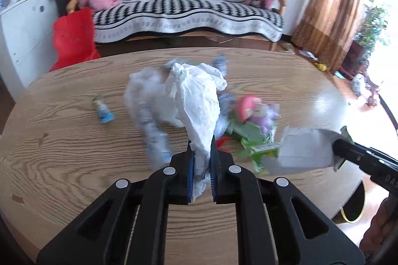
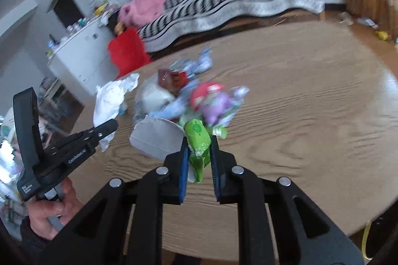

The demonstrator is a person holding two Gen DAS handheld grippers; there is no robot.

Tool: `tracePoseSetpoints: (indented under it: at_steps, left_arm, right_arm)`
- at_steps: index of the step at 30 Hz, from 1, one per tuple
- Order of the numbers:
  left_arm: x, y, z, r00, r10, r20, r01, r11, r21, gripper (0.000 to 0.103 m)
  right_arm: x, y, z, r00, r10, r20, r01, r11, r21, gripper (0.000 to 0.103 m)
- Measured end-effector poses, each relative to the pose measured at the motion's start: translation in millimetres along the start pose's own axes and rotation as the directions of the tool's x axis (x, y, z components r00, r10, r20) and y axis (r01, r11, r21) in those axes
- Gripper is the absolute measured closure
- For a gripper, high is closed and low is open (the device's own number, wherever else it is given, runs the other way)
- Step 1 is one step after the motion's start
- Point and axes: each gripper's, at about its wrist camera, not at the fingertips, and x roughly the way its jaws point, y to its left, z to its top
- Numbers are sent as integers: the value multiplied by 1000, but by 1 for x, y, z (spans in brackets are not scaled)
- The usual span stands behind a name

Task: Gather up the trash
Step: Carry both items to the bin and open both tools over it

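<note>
- Trash lies piled near the middle of the round wooden surface, much of it blurred.
- Left tool is clamped narrowly on a crumpled white tissue; the paper rises from between the blue pads and stands above the pile.
- Right tool pinches a green wrapper. A grey-white torn carton sits against that wrapper on its left; whether the carton is also caught in the grip I cannot tell.
- In the left wrist view the same carton appears at the right, next to the black tip of the right tool.
- Just beyond the green wrapper is a pink and purple packet, touching the pile.
- Crushed clear bottle lies left of the tissue, running toward the near edge.
- Small blue and green piece sits apart, further left.
- Dark red packet shows at the far side of the pile in the right wrist view.
- Beyond the surface stand a sofa with a black-and-white cover, a red bag on the floor, and a white cabinet at far left.
</note>
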Motion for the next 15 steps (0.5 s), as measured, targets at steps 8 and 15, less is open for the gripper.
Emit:
tracePoseSetpoints:
  at_steps: [8,15]
  left_arm:
    - [-8,-119,-12,985,-173,-1,172,980,104,93]
    - [-10,-252,-49,943,-329,-56,332,910,249,93]
  right_arm:
    - [-94,-105,-25,979,-180,91,168,978,123,86]
    - [-174,-213,-72,924,-368,105,327,902,282,86]
